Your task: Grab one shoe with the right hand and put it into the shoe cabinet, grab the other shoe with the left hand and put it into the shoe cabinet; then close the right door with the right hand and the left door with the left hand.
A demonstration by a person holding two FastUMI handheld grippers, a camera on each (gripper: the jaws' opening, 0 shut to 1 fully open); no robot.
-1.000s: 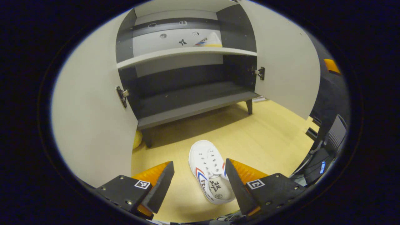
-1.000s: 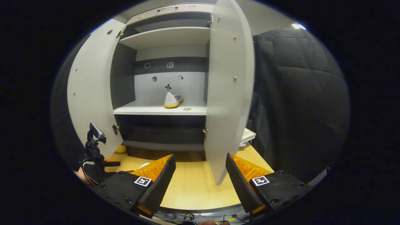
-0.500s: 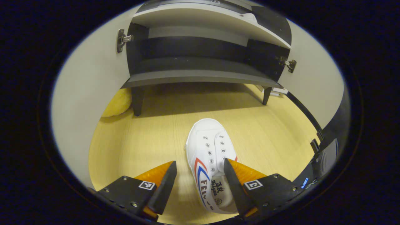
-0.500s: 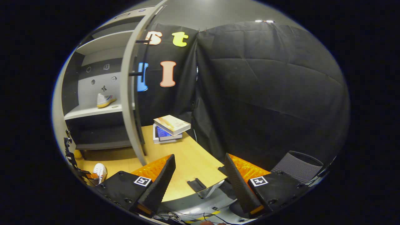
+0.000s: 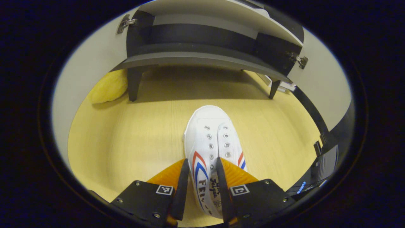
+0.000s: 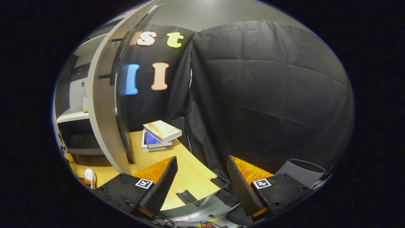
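1. In the left gripper view the left tongs [image 5: 201, 186] are pinching the white shoe [image 5: 211, 145] at its heel part; one finger presses on the outer side with the red and blue stripes, the other finger goes into the opening of the shoe and presses the same wall from inside.
2. The shoe lies on the pale wooden bench [image 5: 126, 136] with its toe pointing to the shoe cabinet [image 5: 196, 58]; it is in front of the cabinet, not inside.
3. The left door [image 5: 91, 63] and the right door [image 5: 322, 85] both stand wide; a yellow soft thing [image 5: 107, 90] lies beside the front left leg of the cabinet.
4. In the right gripper view the right tongs [image 6: 202, 180] are spread apart and hold nothing; they point to the black cloth wall [image 6: 269, 95], away from the cabinet.
5. At the left of this view the edge of the right door [image 6: 104, 110] shows; a stack of books [image 6: 159, 134] lies on the bench just behind it; the shoe [image 6: 90, 177] shows small at the low left edge.
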